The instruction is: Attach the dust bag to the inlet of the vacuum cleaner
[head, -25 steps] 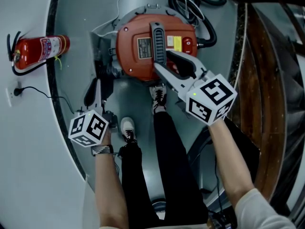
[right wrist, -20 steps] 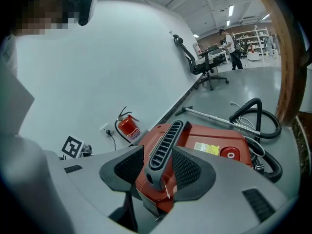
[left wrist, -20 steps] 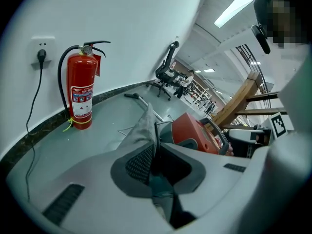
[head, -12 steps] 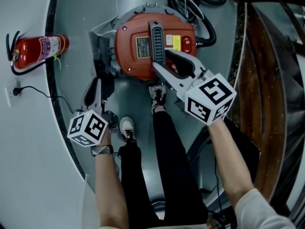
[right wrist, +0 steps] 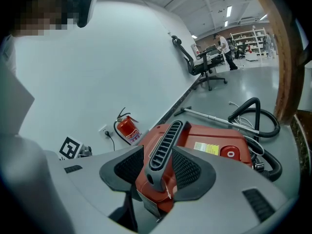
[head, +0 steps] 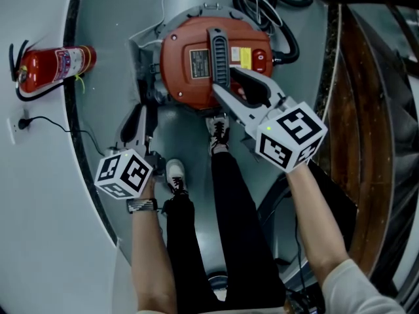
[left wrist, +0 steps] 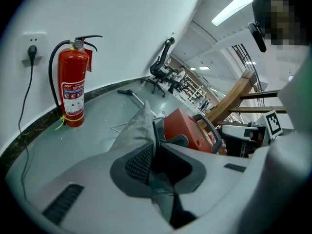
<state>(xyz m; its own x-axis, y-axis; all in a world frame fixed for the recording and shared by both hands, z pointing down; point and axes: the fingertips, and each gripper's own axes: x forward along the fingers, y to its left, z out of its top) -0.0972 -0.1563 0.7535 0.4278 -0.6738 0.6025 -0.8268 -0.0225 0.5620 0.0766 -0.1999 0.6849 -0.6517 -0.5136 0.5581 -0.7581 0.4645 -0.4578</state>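
The vacuum cleaner's red motor head (head: 190, 64) lies under me, with a black handle (head: 218, 54) along its top. My right gripper (head: 224, 82) is shut on that handle; the right gripper view shows the handle (right wrist: 163, 147) between both pads, over the red head (right wrist: 214, 143). The grey cloth dust bag (head: 140, 56) hangs at the head's left side. My left gripper (head: 139, 122) is shut on a fold of this bag (left wrist: 139, 130), which runs from the jaws toward the red head (left wrist: 187, 133). The inlet itself is hidden.
A red fire extinguisher (head: 55, 66) stands at the wall, left, next to a socket with a black cable (head: 26, 124). The black hose (head: 281, 28) coils behind the vacuum. A wooden frame (head: 366, 110) borders the right. The person's shoes (head: 219, 133) stand just before the vacuum.
The red head, held by my right gripper, has shifted slightly up and right in the head view. My left gripper has followed a little toward it with the bag.
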